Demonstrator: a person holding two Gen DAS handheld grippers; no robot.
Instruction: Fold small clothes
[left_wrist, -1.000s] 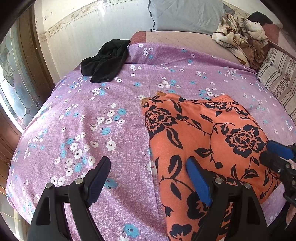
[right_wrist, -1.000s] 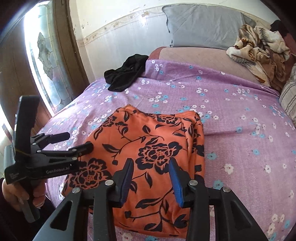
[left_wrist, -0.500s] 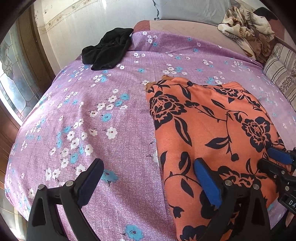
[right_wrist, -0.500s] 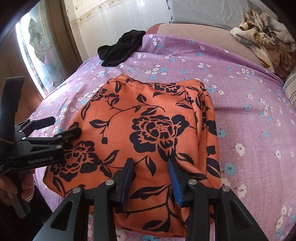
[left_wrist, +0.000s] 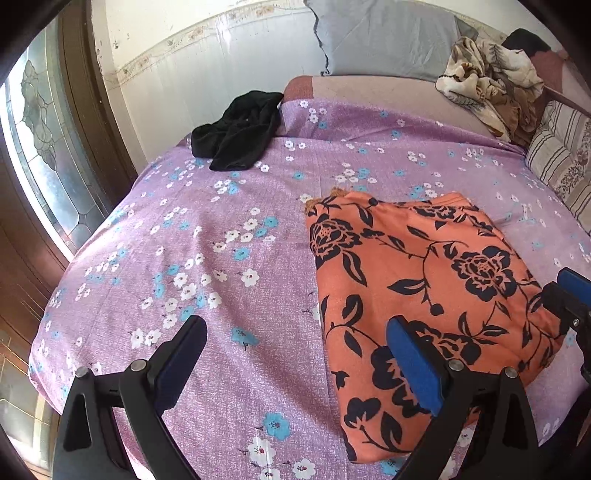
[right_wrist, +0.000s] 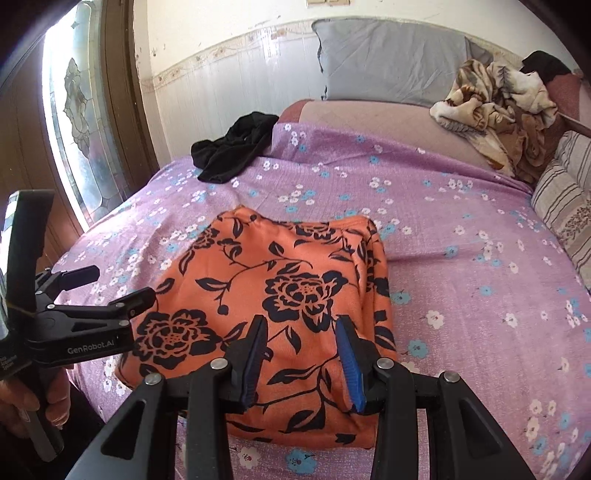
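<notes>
Orange floral garment (right_wrist: 280, 306) lies folded flat near the front edge of the purple floral bed (right_wrist: 461, 258). Right hand-held gripper (right_wrist: 301, 354) above its near edge, jaws apart, nothing gripped. Left hand-held gripper (left_wrist: 295, 365) wide apart, straddling the garment's left edge. Black clothing (left_wrist: 236, 136) sits far back.

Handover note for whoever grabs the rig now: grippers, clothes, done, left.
Left gripper: open, empty, near the orange floral garment's left edge.
Right gripper: open, empty, over its near edge.
Orange floral garment: lies folded flat in a compact rectangle on the purple bedsheet, near the bed's front edge.
Black garment: crumpled at the far left of the bed, unfolded.
Done: the orange piece looks folded.
Left: probably fold the black one.
</notes>
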